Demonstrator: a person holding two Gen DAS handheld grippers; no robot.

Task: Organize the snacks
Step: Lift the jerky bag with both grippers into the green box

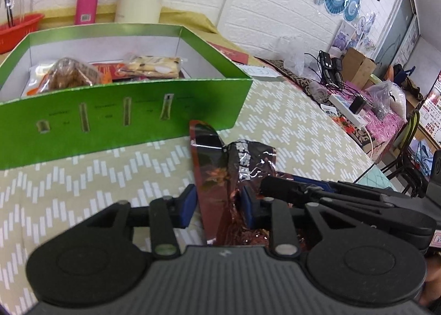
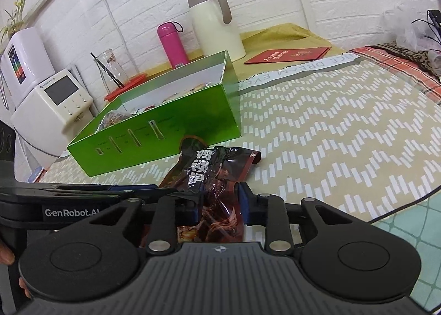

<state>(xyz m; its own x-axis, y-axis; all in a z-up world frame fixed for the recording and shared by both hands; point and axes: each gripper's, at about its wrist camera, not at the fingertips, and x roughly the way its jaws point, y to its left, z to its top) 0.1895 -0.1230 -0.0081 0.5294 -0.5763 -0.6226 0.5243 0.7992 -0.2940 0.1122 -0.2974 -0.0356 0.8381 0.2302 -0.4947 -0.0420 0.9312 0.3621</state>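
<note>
Left gripper [image 1: 219,207]: nearest item in the left wrist view; blue-padded fingers [image 1: 188,209] drawn in against both sides of a dark red foil snack packet [image 1: 212,171], gripping its near end.

Right gripper [image 2: 219,204]: nearest item in the right wrist view; blue pads [image 2: 245,206] pressed onto the same snack packet [image 2: 212,177], whose crumpled body stands between them. The two grippers meet at the packet from opposite sides; each one's arm shows at the edge of the other's view.

Snack packet: glossy, red-brown with white characters on a black band; near end pinched by both grippers, far end reaching toward the box front. Whether that far end rests on the cloth cannot be told.

Tablecloth [image 2: 330,136]: beige with white zigzag dashes, under the packet and box.

Green box [image 1: 124,119]: open-topped, just beyond the packet, white inside; holds several wrapped snacks [image 1: 151,65] lying against one another.

Red basket [image 1: 19,28]: behind the box, with a clear glass jar [image 2: 111,69].

Pink bottle [image 2: 172,45]: upright behind the box.

Cream thermos jug [image 2: 217,28]: upright, beside the pink bottle, before the white brick wall.

Red booklet [image 2: 286,56]: flat on yellow cloth, right of the jug.
</note>
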